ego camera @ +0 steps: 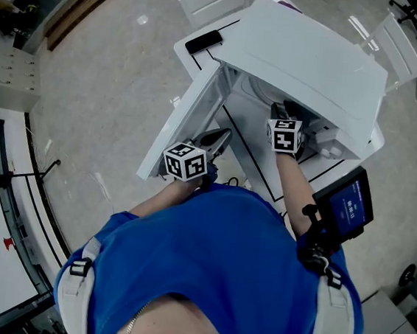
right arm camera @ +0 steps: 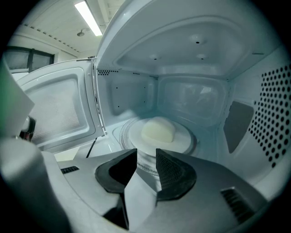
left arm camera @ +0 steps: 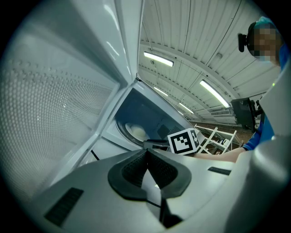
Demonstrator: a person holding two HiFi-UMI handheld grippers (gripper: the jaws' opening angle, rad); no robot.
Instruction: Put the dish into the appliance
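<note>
- Your right gripper (right arm camera: 146,154) had its jaws a little apart and clamped nothing. The dish (right arm camera: 182,140) lay just ahead of its tips, resting on the glass turntable (right arm camera: 119,133) inside the microwave (right arm camera: 273,113).
- The main risk was in backing out. The dish's near rim sat close to the jaw tips, so a crooked pull, or jaws that narrowed on the way, could have hooked the rim and dragged the dish off-centre or out over the sill.
- Lifting as you withdrew could have knocked the gripper against the cavity roof, which hung low above it.
- The door (right arm camera: 59,109) stood open to the left of your right gripper. Your left gripper (left arm camera: 146,152) was clenched on nothing, with the door's meshed inner face close on its left. Swinging the door shut before the right gripper was clear would have struck that gripper.
- The dish looked like a round, white, shallow plate. It carried a pale yellowish, rounded lump (right arm camera: 158,130) at its middle.
- It seemed level and roughly centred on the turntable. Its smooth surface would likely slide easily if nudged.
</note>
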